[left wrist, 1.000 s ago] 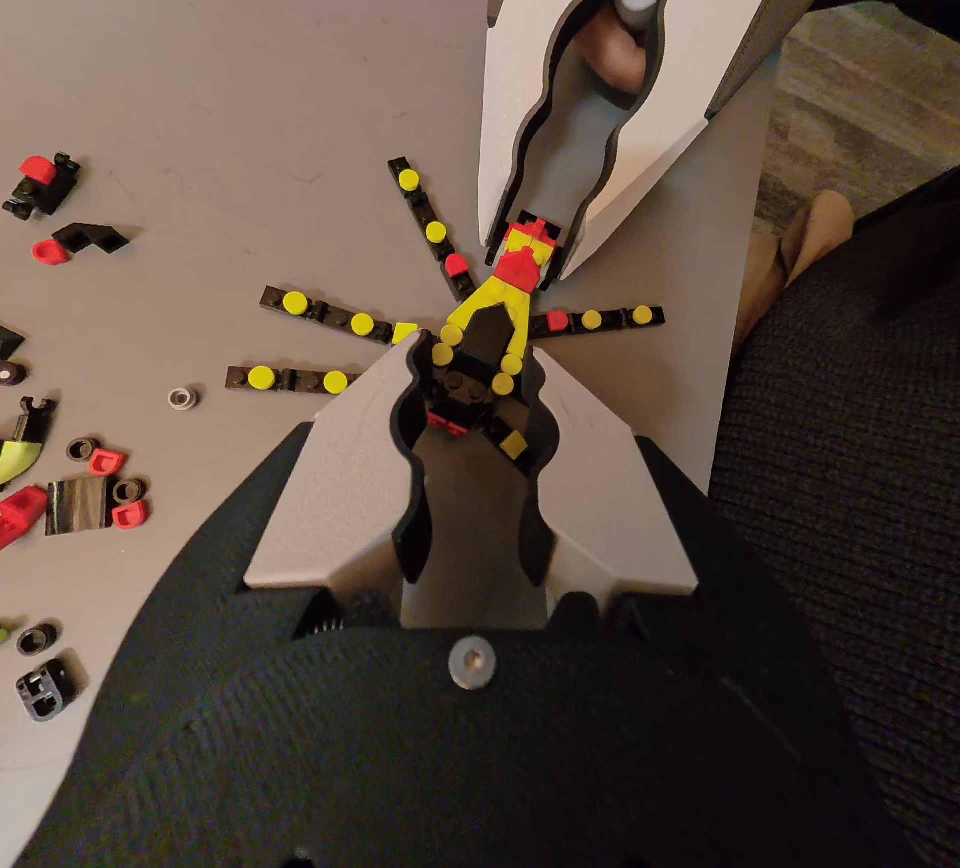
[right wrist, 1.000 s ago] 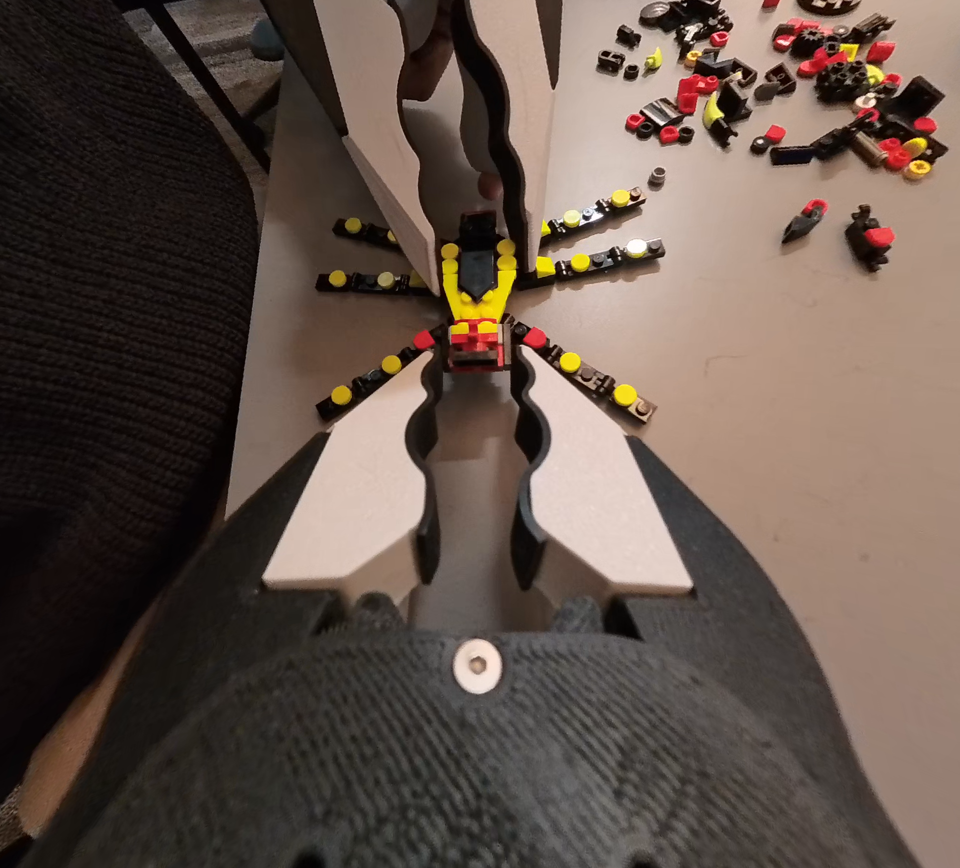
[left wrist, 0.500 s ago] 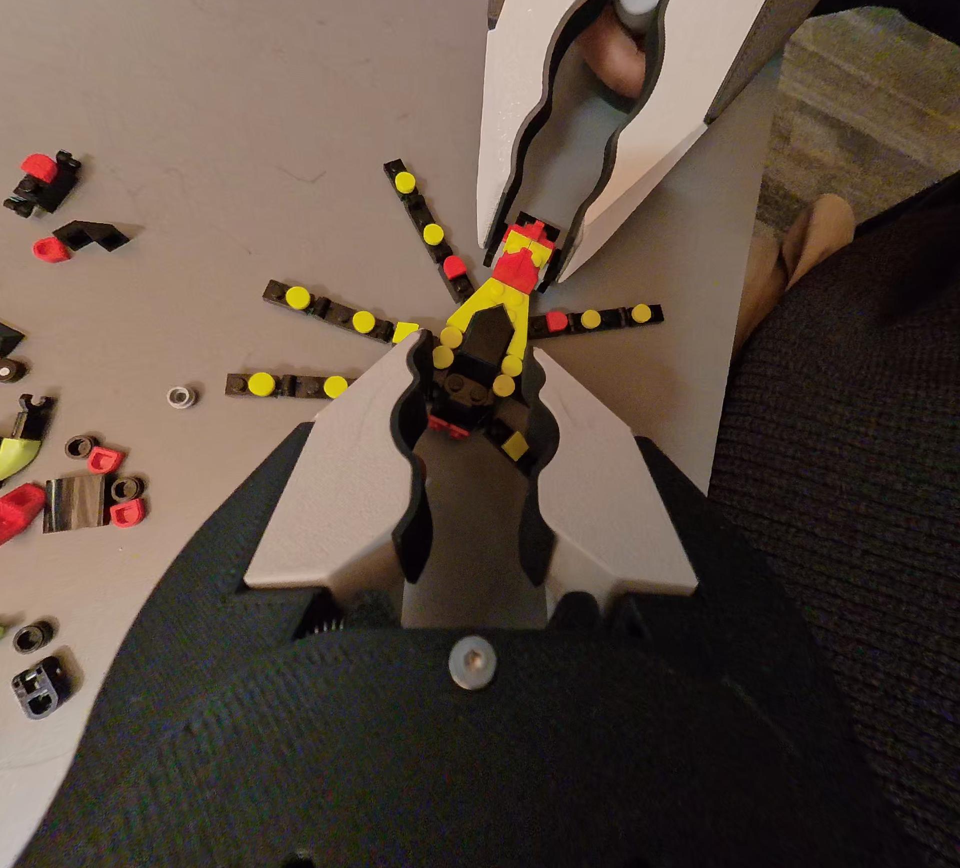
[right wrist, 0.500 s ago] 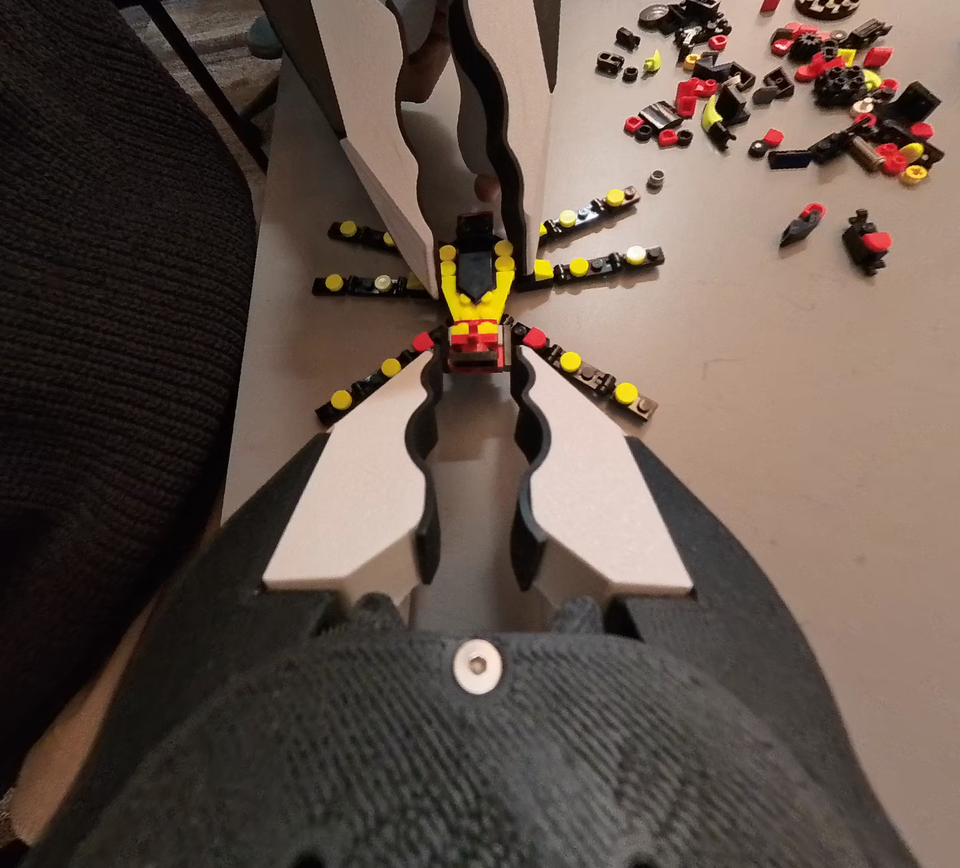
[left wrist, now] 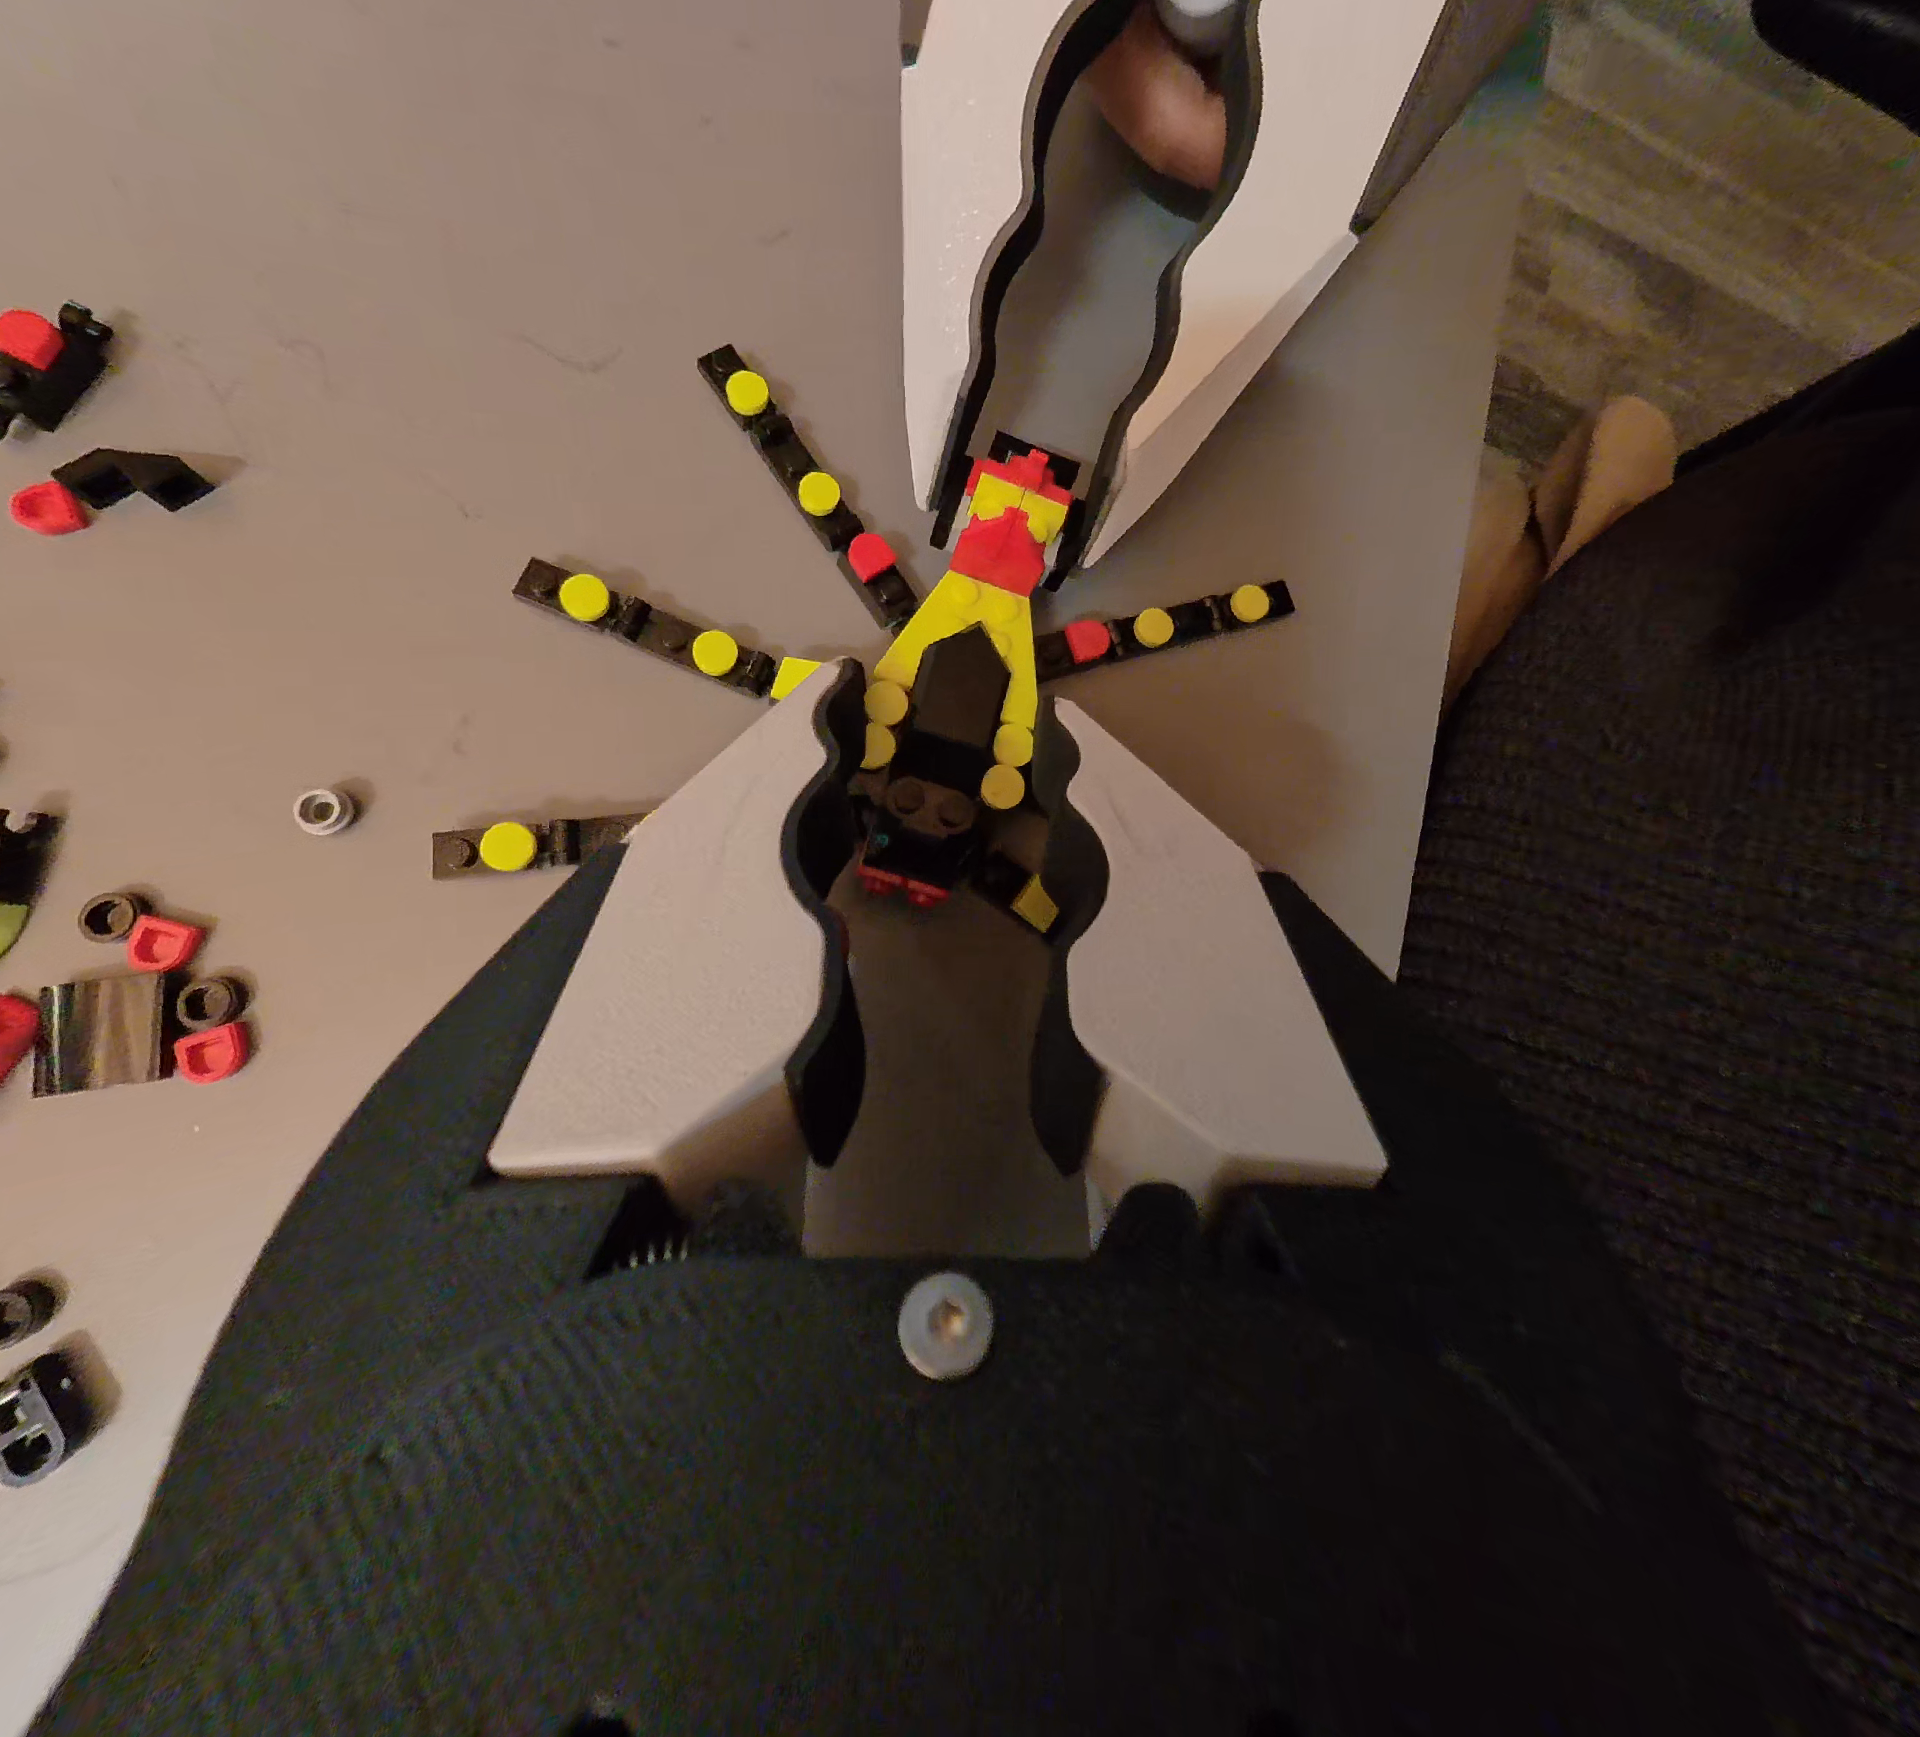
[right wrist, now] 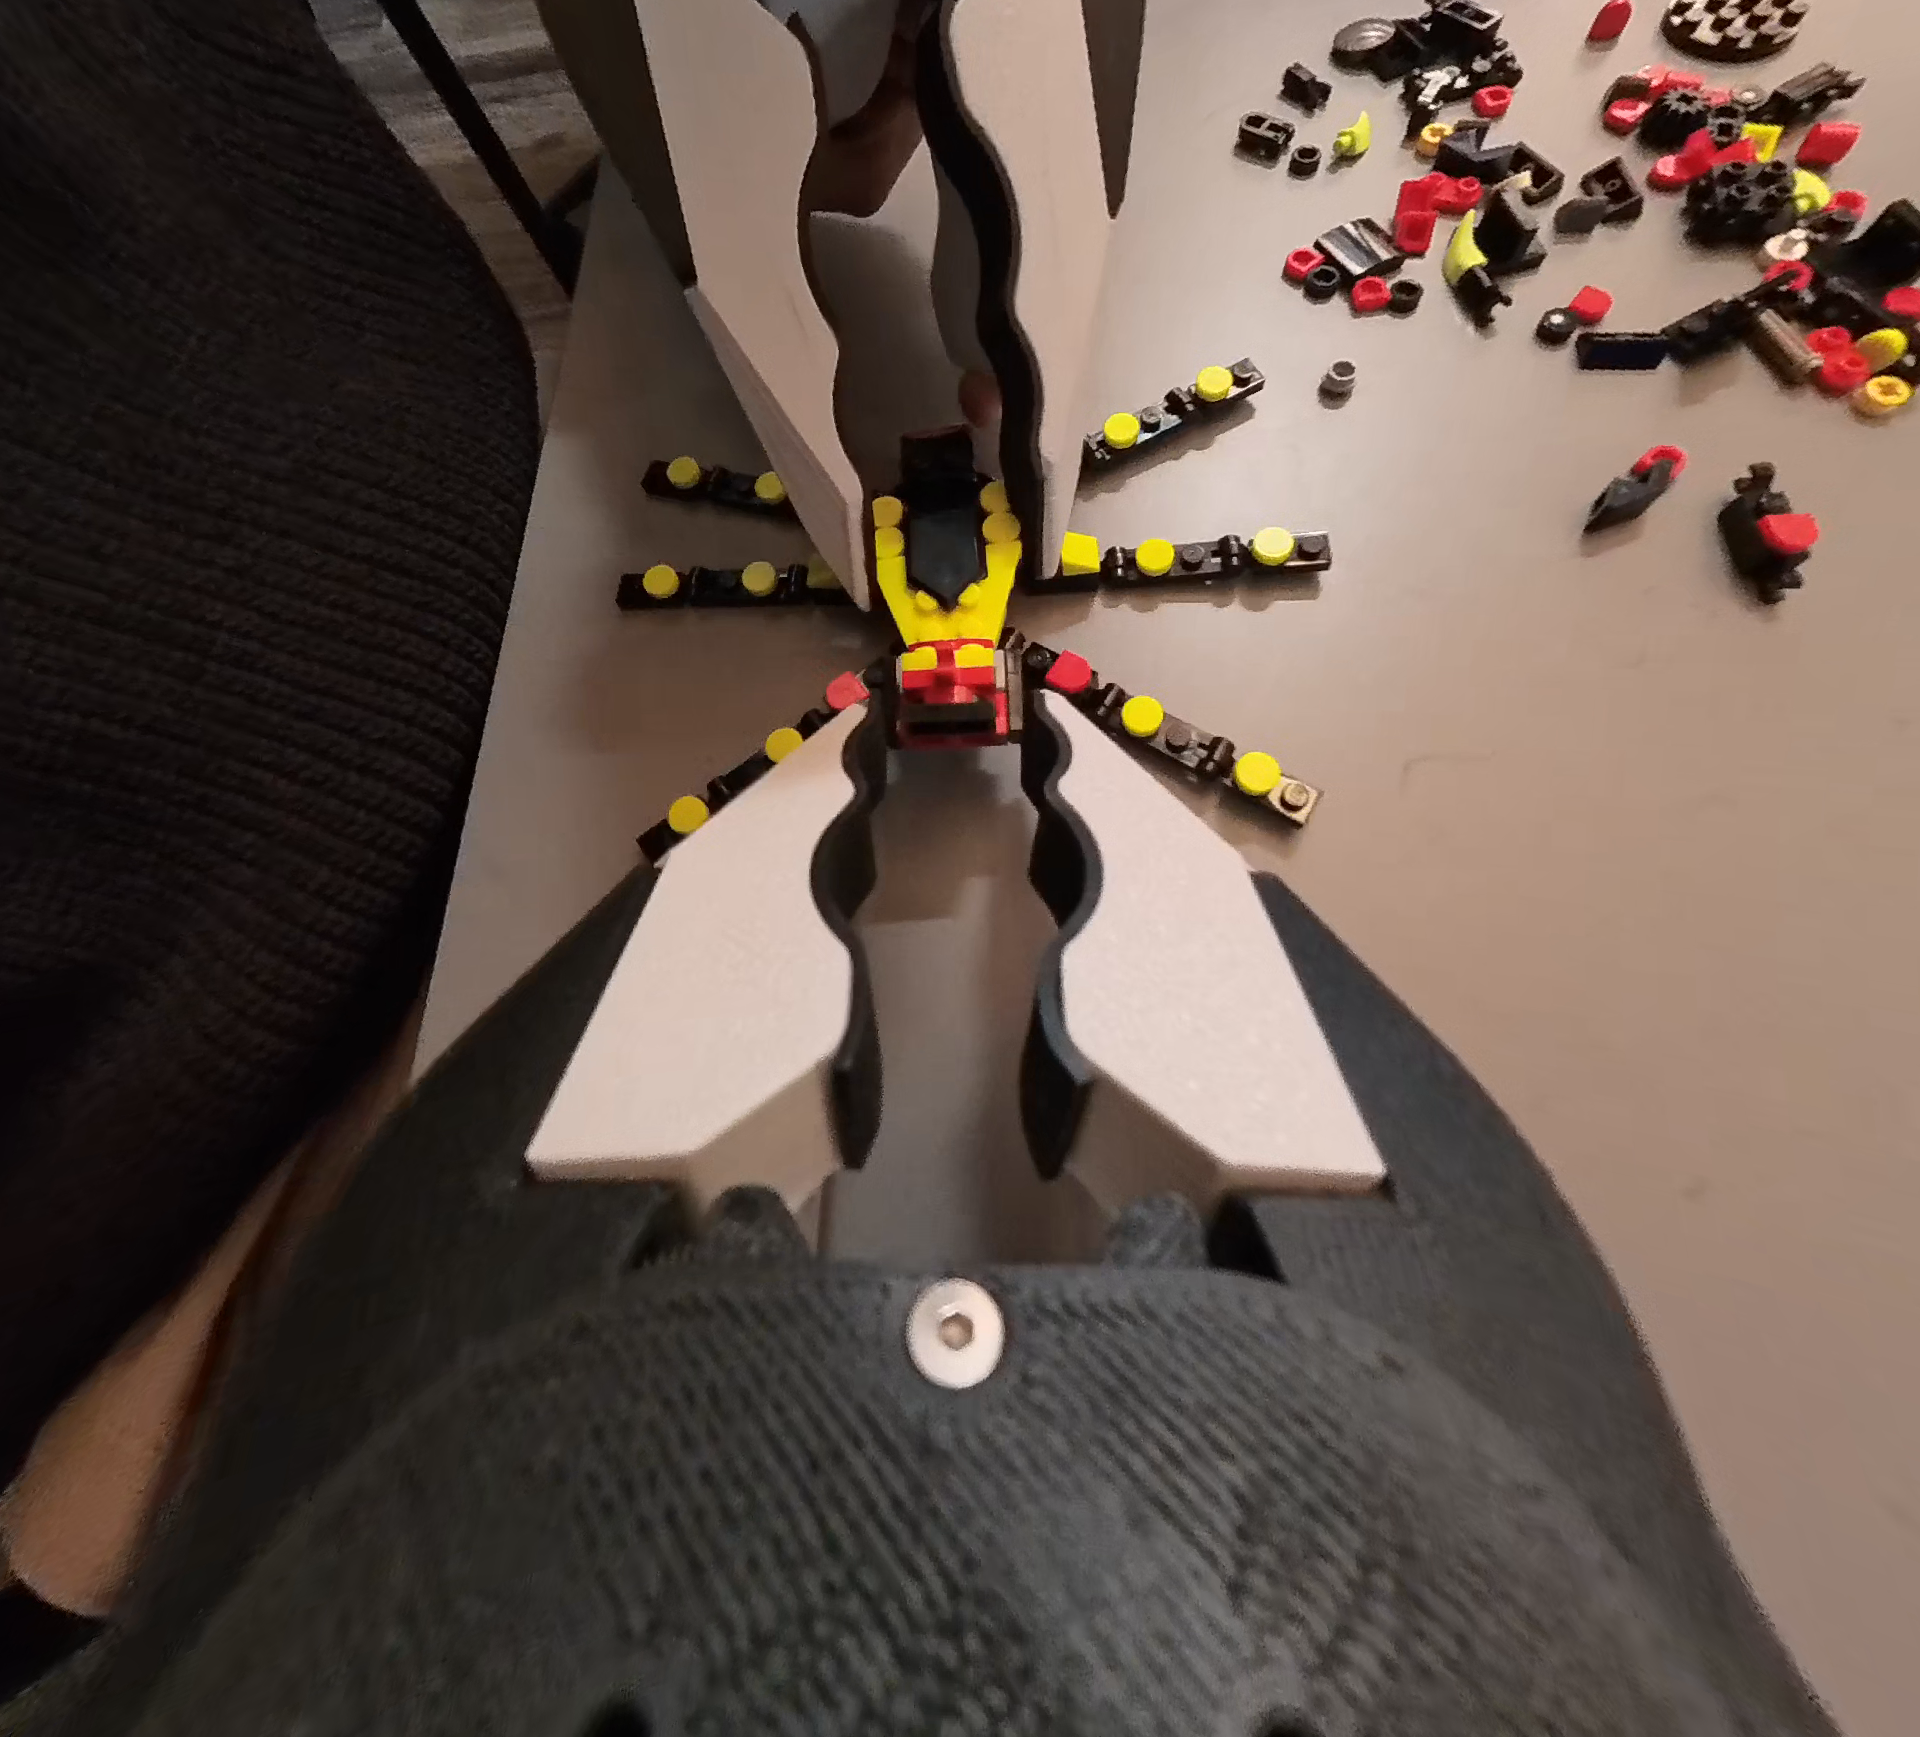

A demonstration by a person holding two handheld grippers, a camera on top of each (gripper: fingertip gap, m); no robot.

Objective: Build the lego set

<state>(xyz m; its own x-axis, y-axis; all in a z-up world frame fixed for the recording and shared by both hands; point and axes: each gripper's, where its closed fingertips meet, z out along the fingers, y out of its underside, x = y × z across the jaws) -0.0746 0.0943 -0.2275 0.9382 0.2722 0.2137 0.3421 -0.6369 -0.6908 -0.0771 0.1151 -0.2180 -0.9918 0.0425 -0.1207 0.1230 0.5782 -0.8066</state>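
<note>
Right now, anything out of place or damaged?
Nothing broken or spilled. The spider model lies flat, held at both ends by left gripper and right gripper. Only oddities: it sits near the table edge, and one grey stud lies apart from the loose pile.

No writing, label, brand, number or sign can be read in either view. The bricks, the grey table and both grippers show only plain surfaces.
</note>
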